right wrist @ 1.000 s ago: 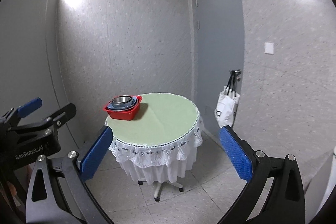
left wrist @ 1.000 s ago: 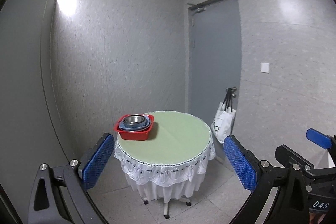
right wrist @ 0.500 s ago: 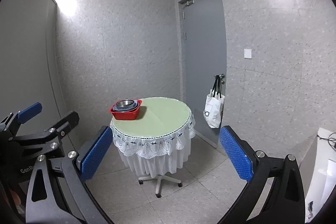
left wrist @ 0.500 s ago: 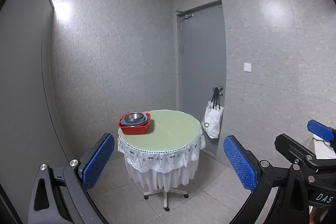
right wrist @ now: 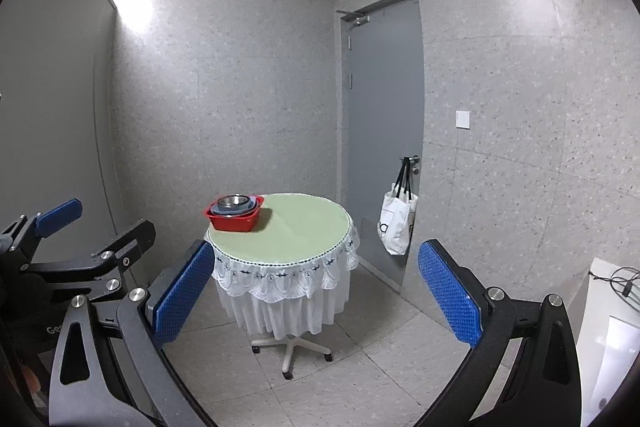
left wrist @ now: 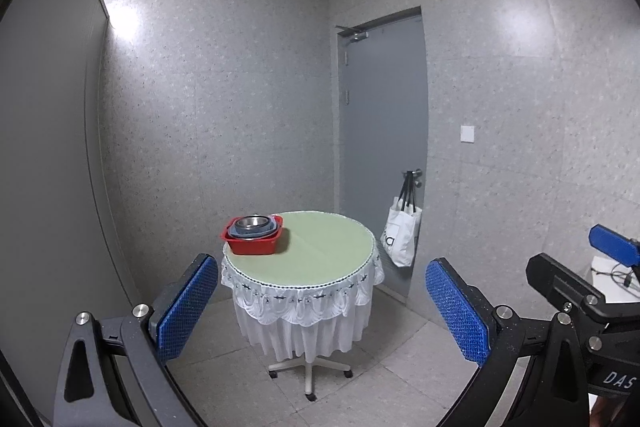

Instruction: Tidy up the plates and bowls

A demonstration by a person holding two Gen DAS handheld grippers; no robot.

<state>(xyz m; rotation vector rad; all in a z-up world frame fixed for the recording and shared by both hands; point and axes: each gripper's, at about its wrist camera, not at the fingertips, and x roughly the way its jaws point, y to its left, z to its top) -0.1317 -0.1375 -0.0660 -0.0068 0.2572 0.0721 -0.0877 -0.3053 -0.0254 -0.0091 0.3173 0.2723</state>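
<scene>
A red basin stands at the left edge of a round table with a green cloth. Inside it a blue dish holds a metal bowl. The basin also shows in the right wrist view, with the metal bowl on top. My left gripper is open and empty, well back from the table. My right gripper is open and empty, also far from the table.
A grey door stands behind the table, with a white tote bag hanging on its handle. The table stands on a wheeled base on a tiled floor. A white surface with cables is at the right.
Both grippers have moved back from the table, which now looks smaller and farther away. Both stay open and empty.
</scene>
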